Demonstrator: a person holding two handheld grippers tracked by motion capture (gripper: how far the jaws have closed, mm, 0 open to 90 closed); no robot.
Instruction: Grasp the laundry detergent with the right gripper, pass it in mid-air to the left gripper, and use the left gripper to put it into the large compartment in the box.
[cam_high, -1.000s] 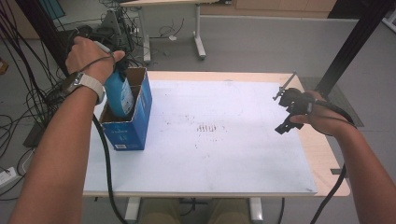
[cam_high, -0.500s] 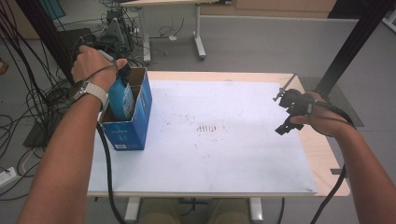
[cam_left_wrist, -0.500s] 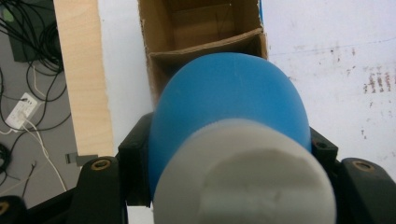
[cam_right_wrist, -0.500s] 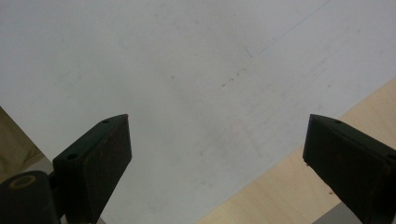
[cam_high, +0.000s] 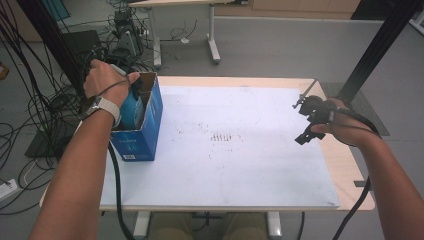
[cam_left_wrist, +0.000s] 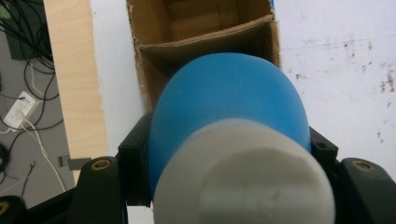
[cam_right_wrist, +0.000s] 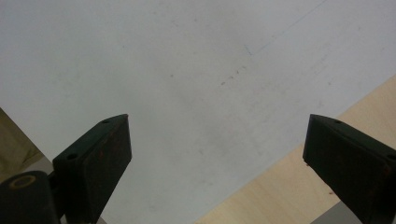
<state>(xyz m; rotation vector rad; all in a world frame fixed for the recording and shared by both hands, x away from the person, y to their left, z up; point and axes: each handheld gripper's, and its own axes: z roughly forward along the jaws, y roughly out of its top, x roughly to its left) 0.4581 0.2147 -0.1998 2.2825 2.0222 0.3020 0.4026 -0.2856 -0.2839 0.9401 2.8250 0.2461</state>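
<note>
My left gripper (cam_left_wrist: 224, 186) is clamped on a blue bottle (cam_left_wrist: 229, 107) with a white cap (cam_left_wrist: 243, 172), the 2 black jaws pressing its sides just below the cap, which sits nearest my camera. The bottle's rounded blue body points away from the jaws, down into the open top of a cardboard box (cam_left_wrist: 205, 42). A cardboard divider crosses the box just beyond the bottle's far end, with another compartment behind it; whether the bottle already touches the box's inside I cannot tell, since its own body blocks the view.

From the high view, my left hand (cam_high: 106, 80) is over the box (cam_high: 145, 135), blue on the outside, which stands at the left edge of the white mat (cam_high: 225, 165). The bottle (cam_high: 129, 107) shows as a blue patch under my wrist, partly sunk below the box's rim.

My right gripper (cam_right_wrist: 217, 154) is released, its 2 jaws wide apart with nothing between them. Beneath them lies the white mat, and towards the right jaw the bare wooden edge of the table (cam_right_wrist: 289, 186). In the high view that gripper (cam_high: 312, 120) hangs over the mat's right edge, well apart from the box and bottle.
</note>
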